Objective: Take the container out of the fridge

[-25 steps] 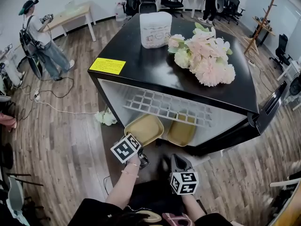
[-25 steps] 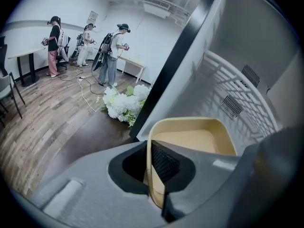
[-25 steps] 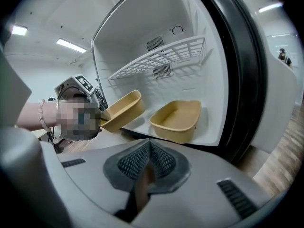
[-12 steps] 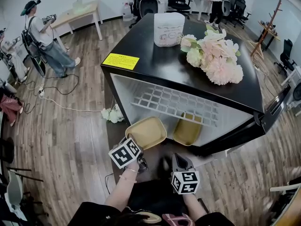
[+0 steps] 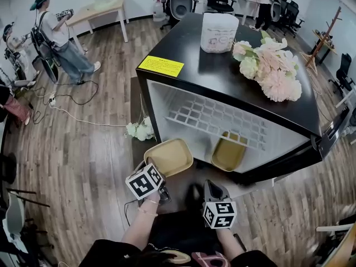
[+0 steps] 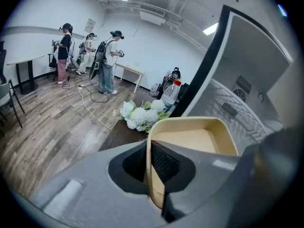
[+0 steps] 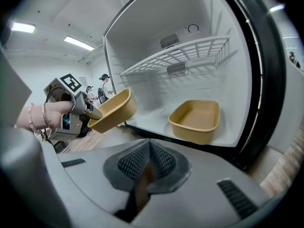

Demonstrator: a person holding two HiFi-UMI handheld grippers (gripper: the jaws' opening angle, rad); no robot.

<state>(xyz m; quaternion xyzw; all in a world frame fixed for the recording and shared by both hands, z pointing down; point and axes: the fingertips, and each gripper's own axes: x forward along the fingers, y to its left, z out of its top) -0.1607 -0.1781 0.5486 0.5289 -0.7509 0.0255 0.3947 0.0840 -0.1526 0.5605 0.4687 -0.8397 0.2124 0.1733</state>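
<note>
A tan rectangular container (image 5: 169, 156) hangs in front of the open fridge (image 5: 222, 82), just outside its lower left corner. My left gripper (image 5: 156, 170) is shut on the container's near rim (image 6: 151, 167); the rim's edge runs up between the jaws. The held container (image 7: 111, 111) also shows at the left of the right gripper view, clear of the fridge floor. A second tan container (image 5: 229, 151) (image 7: 195, 119) rests on the fridge floor under the wire shelf (image 5: 217, 122). My right gripper (image 5: 211, 188) (image 7: 148, 161) is shut on nothing, low in front of the fridge.
The fridge's black top bears pink-and-white flowers (image 5: 271, 65), a white pack (image 5: 219, 32) and a yellow sticker (image 5: 161, 66). Its door (image 5: 335, 131) stands open at the right. White flowers (image 5: 139, 130) and a cable (image 5: 78, 118) lie on the wooden floor. People (image 5: 55, 35) stand at the far left.
My left gripper has drawn the tan container out from the fridge's lower edge, toward me and to the left. The right gripper has stayed where it was.
</note>
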